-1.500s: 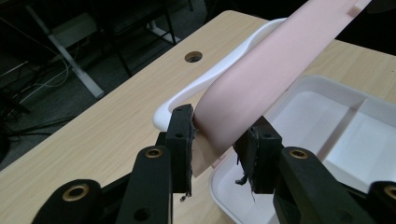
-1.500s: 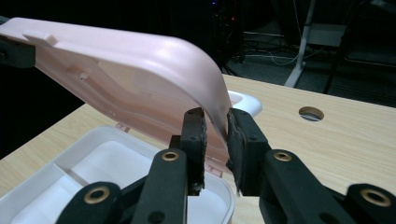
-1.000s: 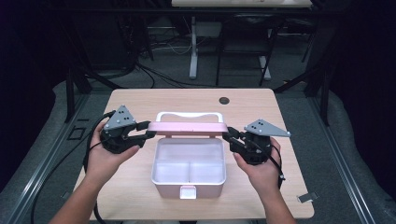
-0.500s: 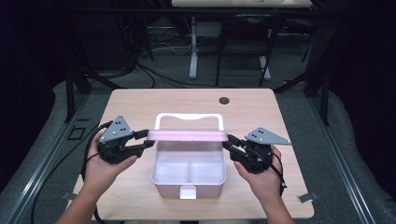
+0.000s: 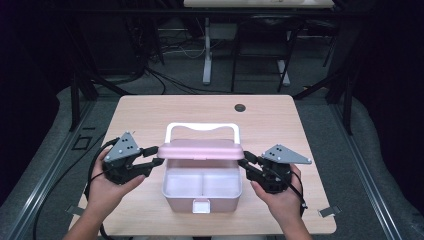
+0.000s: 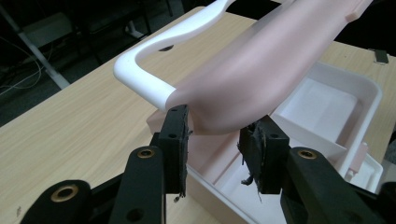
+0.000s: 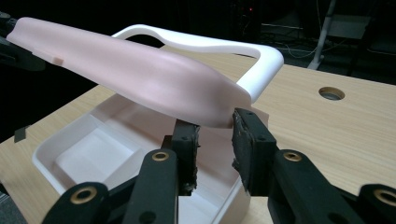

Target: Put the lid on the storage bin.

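A pale pink box [image 5: 175, 199] with a divided white inside stands at the table's near middle. Its pink lid [image 5: 201, 150], which carries a white handle [image 5: 202, 127], hangs tilted over the box's rear half. My left gripper [image 5: 154, 161] is shut on the lid's left end, my right gripper [image 5: 246, 166] on its right end. In the left gripper view the lid's rounded corner [image 6: 224, 112] sits between the pads [image 6: 177, 135] of that gripper [image 6: 215, 140]. The right gripper view has the other corner [image 7: 210, 105] wedged between that gripper's [image 7: 212, 140] pads [image 7: 245, 135].
The wooden table [image 5: 280, 130] has a round cable hole [image 5: 240, 107] at the far middle. A small metal clip [image 5: 329, 211] lies at the near right corner. Cables and stand legs [image 5: 207, 55] fill the dark floor beyond the table.
The lid has swung from the box's back edge forward and lower over the box. Both hands came toward the near side of the table with it.
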Tool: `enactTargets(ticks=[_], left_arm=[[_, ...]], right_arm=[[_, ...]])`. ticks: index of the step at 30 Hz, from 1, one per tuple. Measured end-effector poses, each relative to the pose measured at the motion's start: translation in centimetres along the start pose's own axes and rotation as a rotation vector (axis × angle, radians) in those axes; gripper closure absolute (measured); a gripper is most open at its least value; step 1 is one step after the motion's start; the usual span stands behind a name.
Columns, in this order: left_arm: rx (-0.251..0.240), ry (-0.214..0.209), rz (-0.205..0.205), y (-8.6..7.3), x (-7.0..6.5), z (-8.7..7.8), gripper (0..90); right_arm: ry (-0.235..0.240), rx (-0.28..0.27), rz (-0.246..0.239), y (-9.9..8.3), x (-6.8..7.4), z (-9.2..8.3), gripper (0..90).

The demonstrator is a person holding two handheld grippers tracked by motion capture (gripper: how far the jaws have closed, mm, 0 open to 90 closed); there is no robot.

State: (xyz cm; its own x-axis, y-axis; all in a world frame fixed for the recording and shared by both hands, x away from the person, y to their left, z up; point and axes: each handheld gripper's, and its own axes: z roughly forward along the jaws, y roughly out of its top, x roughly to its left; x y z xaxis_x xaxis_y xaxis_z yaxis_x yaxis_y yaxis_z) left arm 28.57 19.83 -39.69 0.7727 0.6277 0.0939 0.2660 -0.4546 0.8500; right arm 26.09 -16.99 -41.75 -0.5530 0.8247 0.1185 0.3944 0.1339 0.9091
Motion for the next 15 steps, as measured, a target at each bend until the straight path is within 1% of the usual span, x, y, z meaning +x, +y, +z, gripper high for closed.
enactTargets(ticks=[3,7,8,10,11,12,14,15], left_arm=[[-0.003,-0.004,-0.001,-0.4,-0.2,-0.1,63.7],[-0.004,-0.007,0.002,-0.8,-0.5,-0.1,63.8],[-0.009,-0.006,0.001,-1.1,-0.7,-0.2,64.0],[-0.009,-0.006,0.003,-1.2,-0.7,-0.2,64.4],[-0.01,-0.008,0.001,-1.3,-0.8,-0.2,64.5],[-0.008,-0.012,0.004,-1.6,-1.0,-0.3,64.7],[-0.007,-0.016,0.006,-1.9,-1.2,-0.4,65.2],[-0.007,-0.019,0.005,-2.1,-1.3,-0.4,65.3]], right_arm=[[0.002,-0.002,0.001,-0.3,0.1,0.0,70.5],[0.004,0.007,-0.011,-0.7,0.1,-0.2,70.3],[0.014,0.003,-0.007,-0.8,0.1,-0.2,70.2],[0.021,0.001,-0.01,-1.0,0.1,-0.3,69.8],[0.035,-0.002,-0.011,-1.1,0.1,-0.3,69.6],[0.007,0.004,-0.016,-1.3,0.3,-0.4,69.5],[0.008,0.006,-0.022,-1.5,0.4,-0.4,69.4],[0.001,0.008,-0.022,-1.6,0.5,-0.4,69.4]])
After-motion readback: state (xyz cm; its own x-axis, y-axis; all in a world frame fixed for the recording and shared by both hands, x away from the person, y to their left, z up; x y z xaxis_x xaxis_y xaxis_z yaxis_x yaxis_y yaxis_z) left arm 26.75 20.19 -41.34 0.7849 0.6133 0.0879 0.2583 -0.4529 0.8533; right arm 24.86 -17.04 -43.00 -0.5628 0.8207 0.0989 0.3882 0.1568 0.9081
